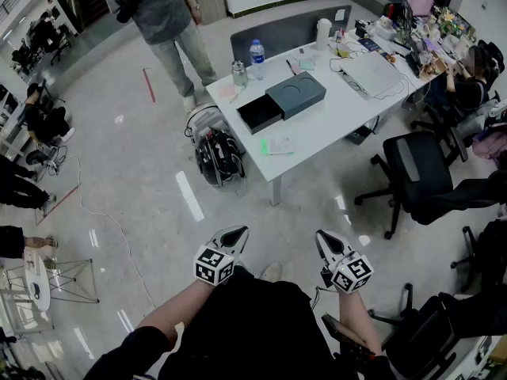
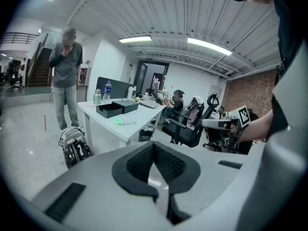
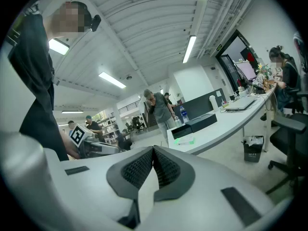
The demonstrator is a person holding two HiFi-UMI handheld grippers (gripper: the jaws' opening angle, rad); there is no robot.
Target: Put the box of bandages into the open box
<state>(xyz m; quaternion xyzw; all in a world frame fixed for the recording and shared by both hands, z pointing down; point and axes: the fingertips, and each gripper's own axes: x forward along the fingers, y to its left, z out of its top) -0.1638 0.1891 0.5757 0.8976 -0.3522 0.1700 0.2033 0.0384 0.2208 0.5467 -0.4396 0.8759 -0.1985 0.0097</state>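
Note:
A small green-and-white box of bandages (image 1: 276, 146) (image 2: 124, 121) (image 3: 184, 140) lies near the front edge of a white table (image 1: 317, 129). Just behind it stands the open black box (image 1: 260, 112) (image 2: 109, 109) (image 3: 182, 130), with its dark sleeve (image 1: 295, 95) beside it. Both grippers are held low, close to my body and well short of the table. My left gripper (image 1: 236, 233) (image 2: 154, 146) is shut with nothing in it. My right gripper (image 1: 325, 238) (image 3: 154, 150) is shut too, pads together, and holds nothing.
A backpack (image 1: 218, 153) lies on the floor by the table's near left leg. A person (image 1: 162, 22) stands beyond the table's far left. On the table are a water bottle (image 1: 257, 58) and a laptop (image 1: 371, 74). Black office chairs (image 1: 416, 169) stand to the right.

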